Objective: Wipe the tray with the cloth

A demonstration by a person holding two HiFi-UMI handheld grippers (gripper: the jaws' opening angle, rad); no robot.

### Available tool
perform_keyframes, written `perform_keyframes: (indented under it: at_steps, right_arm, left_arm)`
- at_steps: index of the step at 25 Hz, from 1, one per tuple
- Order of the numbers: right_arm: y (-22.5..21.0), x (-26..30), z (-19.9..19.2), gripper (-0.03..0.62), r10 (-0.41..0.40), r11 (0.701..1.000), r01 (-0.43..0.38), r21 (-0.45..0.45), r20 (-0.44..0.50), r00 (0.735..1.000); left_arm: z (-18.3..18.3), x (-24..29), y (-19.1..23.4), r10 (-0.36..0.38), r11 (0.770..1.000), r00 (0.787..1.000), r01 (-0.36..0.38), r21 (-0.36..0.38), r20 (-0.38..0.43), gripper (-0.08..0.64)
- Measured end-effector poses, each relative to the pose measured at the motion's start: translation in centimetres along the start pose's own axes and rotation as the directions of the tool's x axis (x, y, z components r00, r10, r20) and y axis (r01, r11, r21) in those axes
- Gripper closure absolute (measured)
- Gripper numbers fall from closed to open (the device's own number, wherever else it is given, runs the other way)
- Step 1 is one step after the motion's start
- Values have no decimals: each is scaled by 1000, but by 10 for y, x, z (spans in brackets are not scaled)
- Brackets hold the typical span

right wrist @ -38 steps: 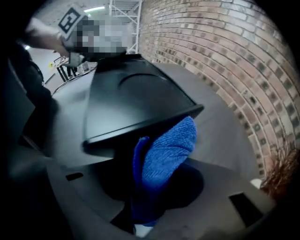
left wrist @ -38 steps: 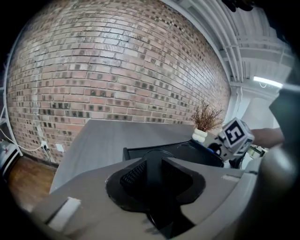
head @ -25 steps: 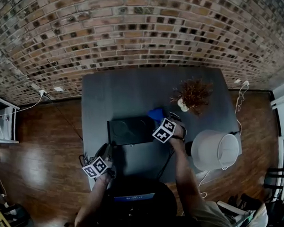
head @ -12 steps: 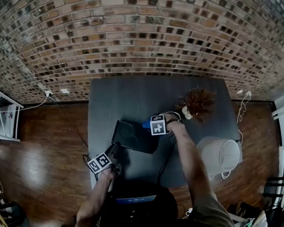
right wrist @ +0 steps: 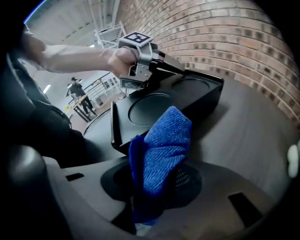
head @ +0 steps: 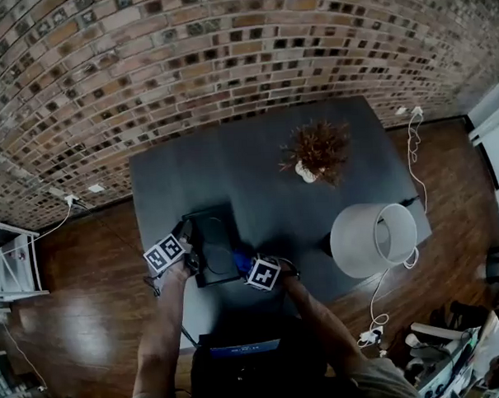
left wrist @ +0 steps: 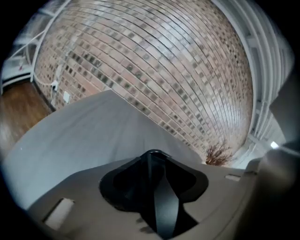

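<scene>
The black tray [head: 211,235], with two round recesses in its floor, sits toward the near-left corner of the dark grey bench [head: 256,169], close to the left edge. The left gripper [right wrist: 182,70] reaches in over that edge. In the right gripper view its tongs are set on the tray's far rim, and in its own view a thin black edge stands between them. These tongs have just been opening a little, with the rim between them. A shadow under the tray's right side suggests that side is off the bench.

The right gripper [head: 252,266] points steeply down near the bench's near edge. Its tongs are clamped on a folded blue cloth [right wrist: 164,145], which sticks out ahead of them, just beside the tray's near rim. Whether the cloth touches the tray cannot be told.

Toward the far right of the bench stands a dried plant [head: 317,146] in a small white vase. A white lampshade [head: 373,240] sits by the right edge. A brick wall [head: 227,55] runs along the bench's far edge.
</scene>
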State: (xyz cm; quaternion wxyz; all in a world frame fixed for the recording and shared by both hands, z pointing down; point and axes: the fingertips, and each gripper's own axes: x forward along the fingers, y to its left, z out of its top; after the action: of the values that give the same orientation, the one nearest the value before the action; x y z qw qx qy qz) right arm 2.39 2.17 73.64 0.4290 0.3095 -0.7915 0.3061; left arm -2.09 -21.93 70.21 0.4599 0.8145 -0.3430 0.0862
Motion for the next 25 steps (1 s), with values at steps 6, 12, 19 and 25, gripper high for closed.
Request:
perform_keyframes:
  at_steps: [6, 12, 19, 25]
  right_arm:
    - [-42, -13, -1, 466, -124, 988, 114, 103, 98, 987]
    - [-157, -39, 64, 463, -417, 909, 410, 76, 157, 896]
    - [-110, -16, 66, 463, -384, 844, 362, -395, 25, 923]
    - [17, -27, -4, 460, -69, 842, -21, -539, -146, 987]
  left_arm:
    - [-19, -50, -31, -53, 953, 996, 70, 295, -65, 405]
    - [-92, -101, -64, -31, 859, 989, 102, 502, -148, 399]
    - [-107, -96, -61, 4, 856, 983, 91, 509, -182, 390]
    - [-106, -97, -58, 53, 814, 989, 37, 580, -138, 390]
